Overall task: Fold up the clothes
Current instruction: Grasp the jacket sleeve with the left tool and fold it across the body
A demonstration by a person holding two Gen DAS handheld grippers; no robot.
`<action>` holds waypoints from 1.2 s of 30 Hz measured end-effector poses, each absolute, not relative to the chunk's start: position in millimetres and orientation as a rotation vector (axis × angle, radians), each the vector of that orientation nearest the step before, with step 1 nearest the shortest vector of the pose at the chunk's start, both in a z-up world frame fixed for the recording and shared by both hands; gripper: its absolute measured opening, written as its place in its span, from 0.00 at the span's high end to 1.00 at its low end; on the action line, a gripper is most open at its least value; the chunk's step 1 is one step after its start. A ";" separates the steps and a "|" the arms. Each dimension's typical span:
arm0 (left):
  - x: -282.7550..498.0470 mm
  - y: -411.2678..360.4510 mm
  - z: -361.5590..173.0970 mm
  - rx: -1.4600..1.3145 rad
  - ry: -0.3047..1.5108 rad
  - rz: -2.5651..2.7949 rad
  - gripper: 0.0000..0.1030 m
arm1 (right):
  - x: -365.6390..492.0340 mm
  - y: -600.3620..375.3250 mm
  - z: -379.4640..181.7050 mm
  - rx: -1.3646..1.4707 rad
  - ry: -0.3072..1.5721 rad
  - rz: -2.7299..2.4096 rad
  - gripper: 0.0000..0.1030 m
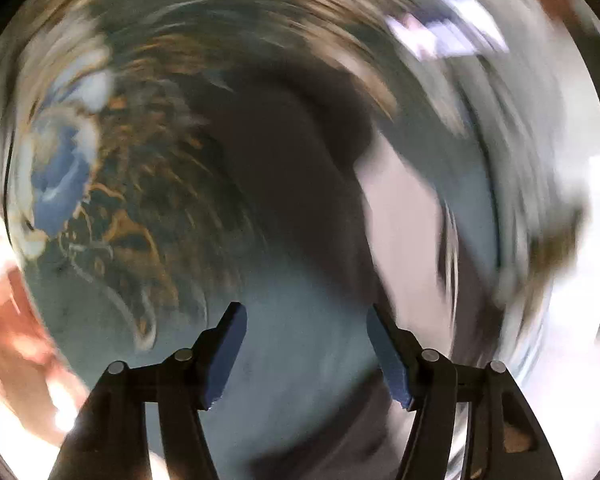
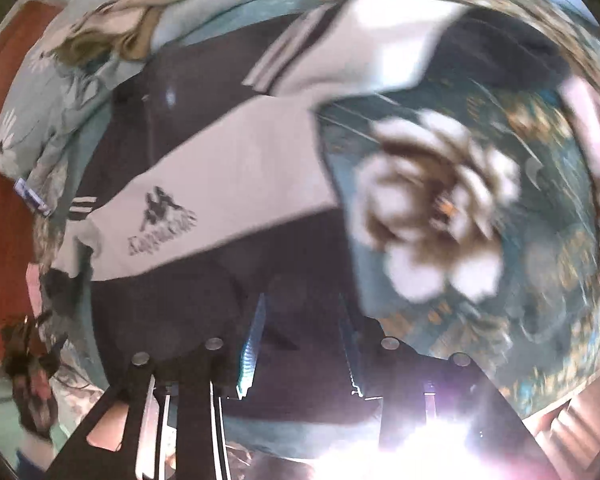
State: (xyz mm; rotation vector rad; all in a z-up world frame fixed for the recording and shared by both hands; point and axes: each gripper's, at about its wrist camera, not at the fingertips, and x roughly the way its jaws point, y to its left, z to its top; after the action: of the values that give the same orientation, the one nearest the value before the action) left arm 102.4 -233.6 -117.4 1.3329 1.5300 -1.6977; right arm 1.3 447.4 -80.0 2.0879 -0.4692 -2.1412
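Observation:
A dark navy and white garment (image 2: 204,184) with striped trim and a printed logo lies spread on a teal floral bedspread (image 2: 500,208) in the right wrist view. My right gripper (image 2: 304,344) is open, low over the garment's dark part, with nothing between its fingers. The left wrist view is heavily motion-blurred. There my left gripper (image 1: 306,340) is open and empty above blurred teal bedspread (image 1: 120,208), with a dark and white shape (image 1: 300,168), likely the garment, ahead of it.
A pillow (image 2: 112,28) in light blue floral fabric lies at the far edge of the bed. A red-brown wall or headboard (image 2: 4,220) stands on the left. A dark patterned object (image 2: 32,372) sits at lower left. Bright glare fills the bottom of the right view.

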 end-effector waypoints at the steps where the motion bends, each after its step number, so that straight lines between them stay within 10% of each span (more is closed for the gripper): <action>1: 103.9 -243.8 -127.3 1.261 1.593 -1.630 0.36 | -6.4 442.0 -81.1 2.080 -0.464 -2.120 0.62; 6: 112.0 -275.5 -146.1 1.065 1.668 -1.482 0.41 | -43.0 409.9 -92.5 2.058 -0.412 -2.002 0.62; 8: 107.7 -276.7 -140.6 1.050 1.624 -1.514 0.83 | -50.3 406.2 -92.6 2.054 -0.380 -1.965 0.62; 9: 102.9 -275.4 -135.5 1.055 1.597 -1.541 0.85 | -54.7 405.3 -94.2 2.051 -0.377 -1.956 0.62; 21: -45.9 -120.9 25.1 1.204 0.891 -2.377 0.88 | -86.7 410.3 -117.5 2.025 -0.499 -1.909 0.62; 36: -122.2 213.6 -19.6 1.944 0.403 -2.879 0.89 | -73.4 471.3 -123.4 1.998 -0.777 -1.964 0.62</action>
State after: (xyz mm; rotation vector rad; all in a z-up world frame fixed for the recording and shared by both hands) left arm -122.2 213.6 -19.6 1.9440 0.4029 -2.8787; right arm -73.4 471.3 -123.4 1.9982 -0.7775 -1.9640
